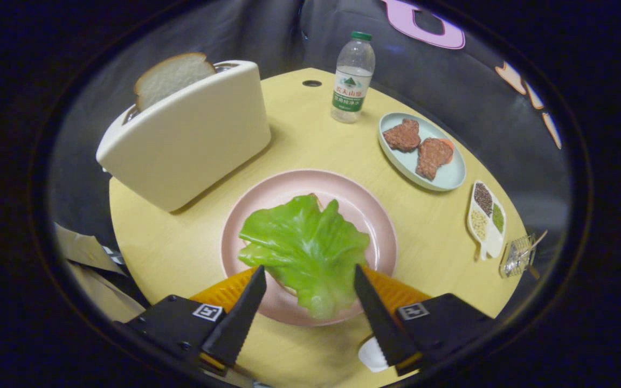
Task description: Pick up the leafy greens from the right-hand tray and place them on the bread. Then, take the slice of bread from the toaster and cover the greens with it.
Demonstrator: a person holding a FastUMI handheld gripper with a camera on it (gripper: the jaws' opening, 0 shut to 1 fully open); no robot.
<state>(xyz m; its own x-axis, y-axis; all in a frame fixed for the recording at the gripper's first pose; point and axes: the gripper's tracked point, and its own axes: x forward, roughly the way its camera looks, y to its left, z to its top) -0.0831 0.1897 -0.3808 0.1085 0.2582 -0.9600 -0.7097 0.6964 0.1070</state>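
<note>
Gripper [309,277] released over leafy greens [305,248] on pink plate [375,215]; pale wooden table [310,140]; dark booth.

Ahead: your spread fingers [310,272] flank the lettuce leaf [308,245].
Left: toaster [186,134] blocks.
Right: bare table [429,226] before the patty tray [423,153].
</note>
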